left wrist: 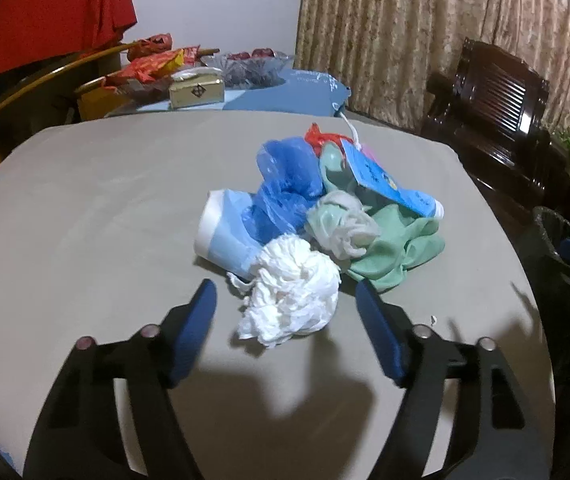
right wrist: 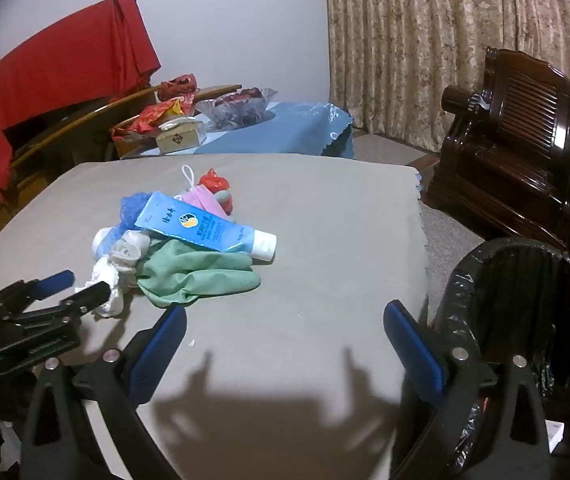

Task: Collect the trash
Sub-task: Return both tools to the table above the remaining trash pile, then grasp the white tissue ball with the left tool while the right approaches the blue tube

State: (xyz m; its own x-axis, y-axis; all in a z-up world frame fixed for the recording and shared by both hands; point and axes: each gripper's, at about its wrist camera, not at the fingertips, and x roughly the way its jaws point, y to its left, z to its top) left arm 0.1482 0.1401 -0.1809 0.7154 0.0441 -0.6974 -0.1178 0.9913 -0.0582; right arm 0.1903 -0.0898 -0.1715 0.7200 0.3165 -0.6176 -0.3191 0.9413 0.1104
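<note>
The crumpled white tissue (left wrist: 291, 292), judged light and soft, is flanked by the wide-open left gripper (left wrist: 287, 292) and is best pinched mid-wad, while the right gripper (right wrist: 285, 316) is held wide and empty.

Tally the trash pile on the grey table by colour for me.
White: 2, crumpled tissue, greyish wad
Blue: 3, plastic bag, tube, cup
Green: 1, glove
Red: 1, wrapper
Pink: 1, item
Total: 8

You get dim, warm indoor light from behind, throwing soft gripper shadows onto the near table (right wrist: 325, 240). Fisheye bends and darkens your edges; detail looks slightly soft.
</note>
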